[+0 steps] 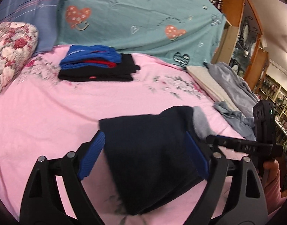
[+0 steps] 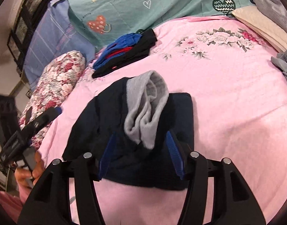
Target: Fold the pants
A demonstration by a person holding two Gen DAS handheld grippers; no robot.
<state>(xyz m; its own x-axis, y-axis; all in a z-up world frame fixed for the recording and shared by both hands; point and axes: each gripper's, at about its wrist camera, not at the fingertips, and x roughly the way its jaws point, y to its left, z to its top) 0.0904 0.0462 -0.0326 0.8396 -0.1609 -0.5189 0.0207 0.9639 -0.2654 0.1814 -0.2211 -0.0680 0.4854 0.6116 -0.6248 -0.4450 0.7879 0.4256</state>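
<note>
Dark navy pants [image 1: 149, 150] with grey ribbed cuffs [image 2: 147, 108] lie folded in a small bundle on the pink floral bedsheet [image 1: 49, 112]. My left gripper [image 1: 145, 153] stands wide open over them, its blue pads on either side of the bundle and the fabric loose between them. In the right wrist view my right gripper [image 2: 140, 155] is open too, straddling the near edge of the pants [image 2: 98, 123] with the grey cuffs just ahead of its pads. Each gripper shows at the edge of the other's view, held by a hand.
A stack of folded blue, red and black clothes [image 1: 98, 65] sits further back on the bed. A floral pillow [image 1: 10, 52] lies left, a teal heart-print quilt [image 1: 143, 18] behind, and grey garments [image 1: 231, 86] on a cream pad at the right edge. Wooden cabinets [image 1: 243, 28] stand beyond.
</note>
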